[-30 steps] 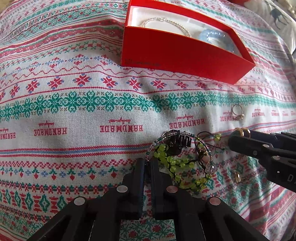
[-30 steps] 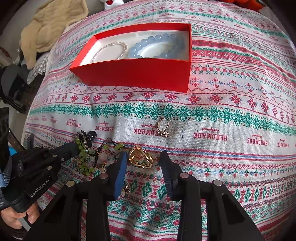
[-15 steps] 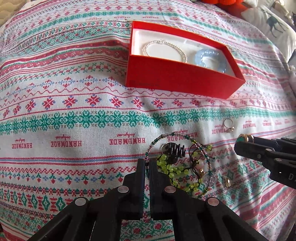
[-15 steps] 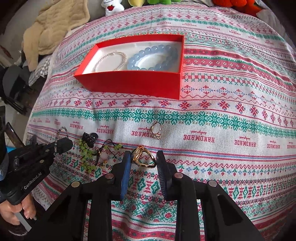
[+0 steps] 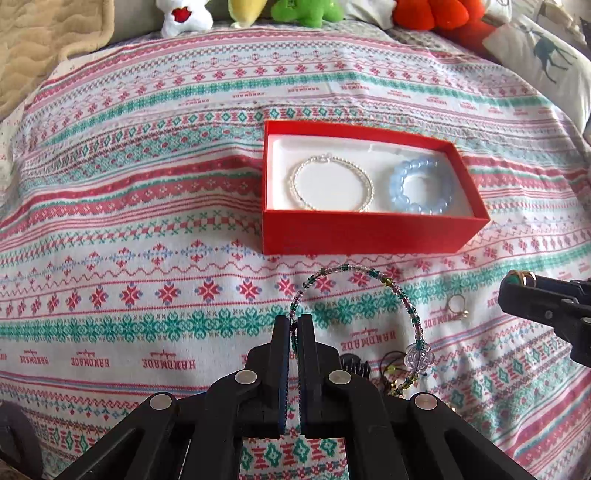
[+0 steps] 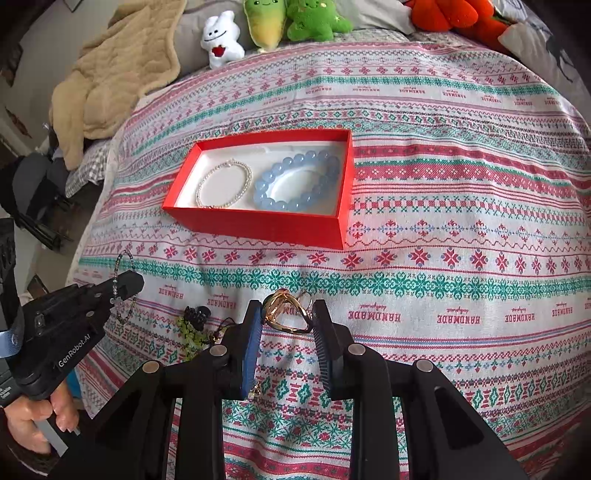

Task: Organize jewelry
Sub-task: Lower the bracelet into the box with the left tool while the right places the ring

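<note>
The left hand-held gripper (image 5: 294,321) is clamped together on a thin beaded bracelet (image 5: 364,271), which arcs up from the fingertips and curls to the right, ending in a clear round bead; it hangs clear of the cloth (image 5: 129,206), in front of the red box (image 5: 369,230). The right hand-held gripper (image 6: 287,318) is closed on a gold ring (image 6: 286,314), its blue pads pressing the ring's sides, also in front of the box and lifted off the cloth.

The box sits open on the patterned cloth covering the bed. Inside it lie a pearl bracelet (image 5: 332,182) on the left and a blue bead bracelet (image 5: 421,184) on the right, side by side on the white lining.

Nearer than the box, on the cloth, a small ring (image 5: 457,306) lies between the two grippers. A black hair clip (image 6: 195,315) and a tangle of green beads (image 6: 190,338) lie just left of the right gripper's fingers.

A hand (image 6: 37,417) grips the left gripper's handle. Beyond the box, plush toys (image 6: 295,18) line the far edge of the bed, with a tan blanket (image 6: 110,74) heaped to their left.
</note>
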Available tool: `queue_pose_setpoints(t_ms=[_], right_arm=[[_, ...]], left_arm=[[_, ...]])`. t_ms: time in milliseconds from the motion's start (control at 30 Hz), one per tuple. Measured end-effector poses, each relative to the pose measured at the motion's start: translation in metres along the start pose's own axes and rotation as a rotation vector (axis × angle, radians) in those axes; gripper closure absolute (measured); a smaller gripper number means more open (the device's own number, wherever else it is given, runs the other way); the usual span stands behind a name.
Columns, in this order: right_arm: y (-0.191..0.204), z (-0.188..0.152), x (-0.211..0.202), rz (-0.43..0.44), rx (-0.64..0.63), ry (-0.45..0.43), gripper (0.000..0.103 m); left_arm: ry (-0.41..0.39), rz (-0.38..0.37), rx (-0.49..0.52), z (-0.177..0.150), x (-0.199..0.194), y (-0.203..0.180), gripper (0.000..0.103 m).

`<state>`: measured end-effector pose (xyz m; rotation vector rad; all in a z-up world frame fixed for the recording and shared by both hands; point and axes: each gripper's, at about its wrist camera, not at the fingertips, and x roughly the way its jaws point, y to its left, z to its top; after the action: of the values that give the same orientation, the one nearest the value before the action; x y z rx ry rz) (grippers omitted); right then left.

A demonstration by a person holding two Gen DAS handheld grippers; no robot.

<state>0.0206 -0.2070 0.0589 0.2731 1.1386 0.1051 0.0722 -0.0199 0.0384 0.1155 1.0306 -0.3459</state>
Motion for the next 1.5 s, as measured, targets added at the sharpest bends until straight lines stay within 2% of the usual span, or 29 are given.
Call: queue_pose_setpoints(t_ms=[433,667,933,1100,1400,1467,1500], right_arm=[[-0.009,0.035,-0.011,0.012,0.012,-0.081,0.074],[-0.017,0.052,-0.001,0.024,0.007,-0.106,0.074],[-0.023,0.064,0.012,0.062,0.028,-0.108,0.074],[-0.02,0.067,0.021,0.066,0.013,-0.115,0.074],[-0.012,0.077,0.036,0.066,0.018,-0.118,0.074],[-0.01,0.078,0.038,0.054,0.014,-0.118,0.074],[-0.01,0.078,0.039,0.047,0.01,-0.118,0.074]], left_arm=[[-0.049,0.072,0.033,0.039,0.011,-0.016,0.103],[-0.067,0.096,0.028,0.055,0.028,-0.018,0.103],[-0.126,0.11,0.052,0.07,0.046,-0.022,0.103],[-0.124,0.129,0.059,0.074,0.059,-0.023,0.102],[-0.113,0.125,0.019,0.077,0.063,-0.016,0.09],[-0.117,0.126,0.022,0.075,0.06,-0.016,0.08],[-0.12,0.127,0.024,0.075,0.058,-0.016,0.078]])
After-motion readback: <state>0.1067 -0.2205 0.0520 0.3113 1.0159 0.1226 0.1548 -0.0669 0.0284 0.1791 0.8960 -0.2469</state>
